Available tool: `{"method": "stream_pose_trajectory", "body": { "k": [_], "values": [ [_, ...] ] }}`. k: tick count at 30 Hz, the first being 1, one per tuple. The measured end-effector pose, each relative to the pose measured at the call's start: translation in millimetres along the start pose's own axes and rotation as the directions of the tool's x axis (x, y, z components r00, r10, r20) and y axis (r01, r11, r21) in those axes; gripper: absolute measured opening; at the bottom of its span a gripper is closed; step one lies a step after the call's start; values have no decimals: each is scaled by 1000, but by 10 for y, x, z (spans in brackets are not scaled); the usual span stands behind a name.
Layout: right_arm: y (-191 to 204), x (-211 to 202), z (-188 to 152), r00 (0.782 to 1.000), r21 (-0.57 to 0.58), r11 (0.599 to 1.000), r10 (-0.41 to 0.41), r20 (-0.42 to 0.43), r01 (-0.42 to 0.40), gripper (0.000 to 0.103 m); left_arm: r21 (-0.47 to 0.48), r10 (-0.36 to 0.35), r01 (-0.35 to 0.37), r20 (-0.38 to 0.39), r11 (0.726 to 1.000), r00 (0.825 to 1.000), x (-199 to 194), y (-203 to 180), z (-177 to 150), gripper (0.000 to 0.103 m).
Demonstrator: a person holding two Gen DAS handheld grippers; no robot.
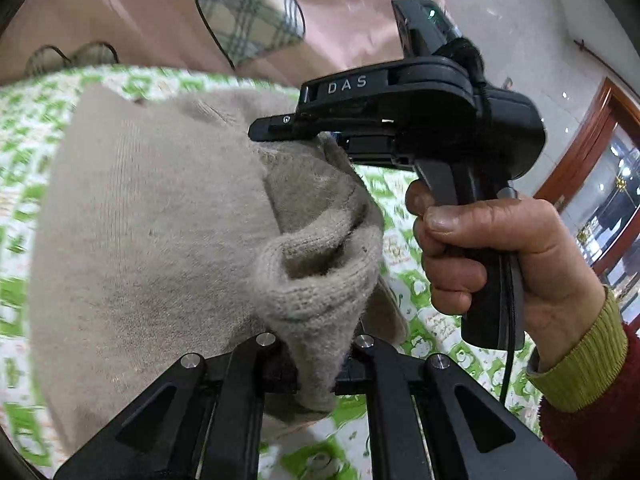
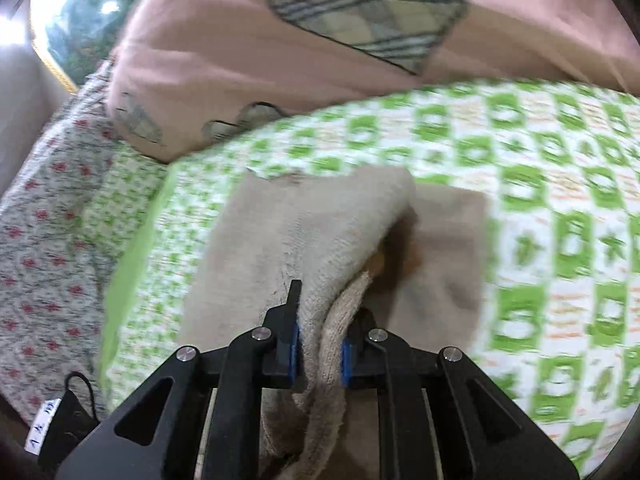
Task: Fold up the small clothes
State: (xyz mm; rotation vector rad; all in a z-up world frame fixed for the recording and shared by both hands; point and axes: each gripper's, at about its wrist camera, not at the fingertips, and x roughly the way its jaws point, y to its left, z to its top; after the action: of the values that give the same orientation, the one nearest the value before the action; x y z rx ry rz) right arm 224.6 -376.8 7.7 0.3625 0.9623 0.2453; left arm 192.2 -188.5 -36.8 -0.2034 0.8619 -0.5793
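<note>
Beige knit fills both jaws: your left gripper (image 1: 316,376) is clenched on a ribbed edge of the sweater (image 1: 152,216), your right gripper (image 2: 318,354) on a doubled fold. Judged soft, light, limp — it will sag between grips, so take hold at hems or corners. It lies mid-bedspread (image 2: 560,200), partly lifted, well short of the pink pillow (image 2: 240,40) at the far edge.

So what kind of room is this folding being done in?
Probably a bedroom at home: the beige knitted garment lies on a green-and-white patterned quilt, like a bed, with a pink pillow bearing plaid heart patches behind it. A polished wooden door frame also suggests a house.
</note>
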Motion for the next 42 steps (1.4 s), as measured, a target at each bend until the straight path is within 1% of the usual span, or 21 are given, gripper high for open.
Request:
{"method": "stream_pose_trajectory", "body": {
  "k": [5,9,10,11,15,16,17,18,20,22,24,25,27,30,32,34,35,36,37,39,42],
  "values": [
    [-149,58,-78,1000,-3,1000,-16,18,16,17,16,20,-20,-33,1000,999,174,-95,-41,11],
    [-117,50,-91,998,-43,998,-32,48,34,17,12,-19,20,-54,1000,998,64,-134,-35,31],
    [-109,41,-99,998,-48,998,-45,48,47,21,19,-21,23,-60,1000,998,2,-131,-40,34],
    [-117,21,-107,996,-47,996,-71,48,73,30,26,-25,27,-66,999,998,-74,-124,-61,40],
    [-232,-133,-172,984,-18,986,-167,67,168,43,23,-37,38,-46,999,998,-413,-61,-173,56],
    [-271,-180,-190,983,3,986,-169,68,169,50,11,-33,33,-34,999,999,-512,-1,-172,59],
    [-313,-250,-223,984,29,987,-163,71,161,58,-7,-25,25,-15,1000,1000,-619,82,-166,67],
    [-337,-288,-246,986,41,988,-152,73,149,62,-25,-8,8,0,1000,1000,-693,170,-146,75],
    [-376,-367,-311,991,59,992,-115,73,111,76,-80,52,-49,35,996,998,-845,391,-101,82],
    [-399,-399,-376,996,75,996,-50,67,45,80,-143,93,-86,45,986,995,-892,628,-29,83],
    [-403,-358,-430,999,90,996,-5,44,1,83,-210,81,-76,19,975,996,-812,880,58,83],
    [-392,-323,-454,1000,94,996,3,30,-6,83,-243,59,-58,-4,968,998,-714,999,113,83],
    [-389,-230,-482,1000,99,995,12,7,-12,83,-296,-23,8,-47,955,999,-521,1188,151,83],
    [-411,-85,-489,999,129,991,36,-18,-34,83,-364,-94,46,-115,930,989,-188,1404,196,83],
    [-422,-29,-494,998,145,988,56,-31,-51,83,-401,-146,85,-124,912,982,-3,1539,235,85],
    [-430,29,-497,997,160,985,72,-39,-65,81,-395,-172,122,-95,911,980,129,1620,356,84],
    [-433,48,-494,996,167,983,81,-37,-74,66,-384,-174,127,-92,914,980,165,1622,376,77],
    [-437,79,-503,993,186,978,108,-41,-99,55,-375,-184,137,-93,917,979,195,1617,400,59],
    [-442,94,-520,992,208,972,119,-42,-108,48,-368,-185,138,-96,919,978,213,1618,410,57],
    [-377,54,-546,995,209,974,96,-26,-88,41,-343,-179,141,-83,929,980,148,1557,380,49],
    [-184,-74,-599,994,194,975,109,5,-108,36,-322,-161,133,-64,937,985,-93,1492,311,46]
  ]
}}
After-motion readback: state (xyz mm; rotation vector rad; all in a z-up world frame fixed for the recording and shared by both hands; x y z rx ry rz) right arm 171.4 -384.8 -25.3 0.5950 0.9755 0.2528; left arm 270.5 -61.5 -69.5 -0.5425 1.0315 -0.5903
